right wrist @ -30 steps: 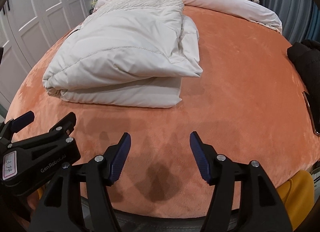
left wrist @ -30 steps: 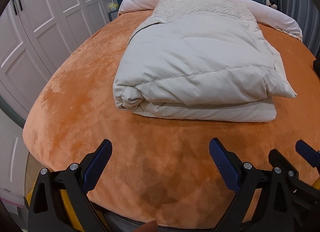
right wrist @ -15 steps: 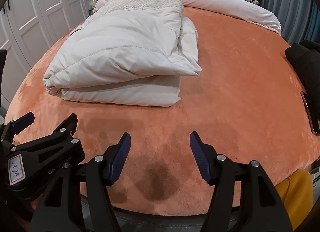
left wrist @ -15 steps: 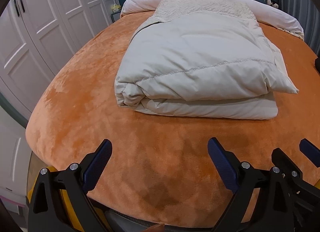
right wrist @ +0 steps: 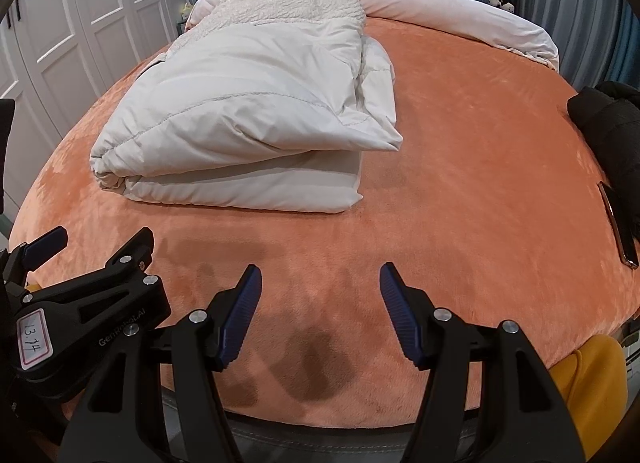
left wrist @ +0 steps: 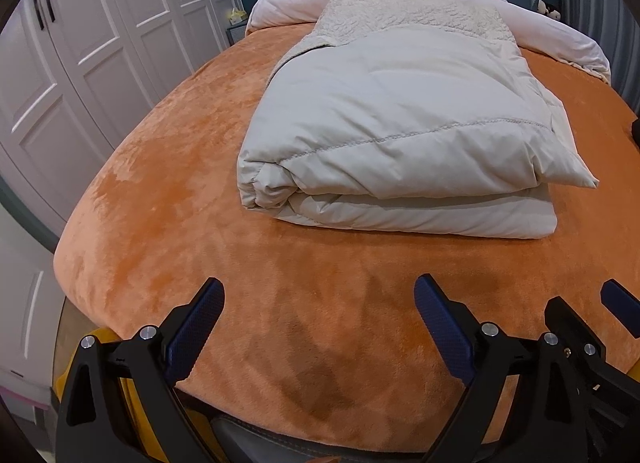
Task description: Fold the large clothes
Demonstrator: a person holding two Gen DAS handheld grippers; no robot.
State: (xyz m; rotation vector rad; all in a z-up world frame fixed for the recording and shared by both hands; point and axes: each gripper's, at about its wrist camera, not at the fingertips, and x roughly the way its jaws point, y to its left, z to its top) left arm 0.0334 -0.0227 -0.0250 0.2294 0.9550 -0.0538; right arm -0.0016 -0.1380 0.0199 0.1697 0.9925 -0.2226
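Note:
A cream padded coat (left wrist: 396, 135) (right wrist: 248, 131) lies folded in a thick stack on the orange bed cover (left wrist: 168, 167) (right wrist: 472, 167), its fleecy lining showing at the far end. My left gripper (left wrist: 318, 303) hangs open above the bed's near edge, well short of the coat, with nothing between its blue pads. Beside it, my right gripper (right wrist: 320, 291) is open too and empty, also short of the coat. Each view shows the other gripper at its side edge.
A pale pink duvet (left wrist: 552, 31) (right wrist: 460, 11) is bunched along the blue headboard. White wardrobe doors (left wrist: 80, 43) line the left side. A black garment (right wrist: 608, 131) and a flat dark slab with a shiny edge (right wrist: 618, 227) lie at the bed's right edge.

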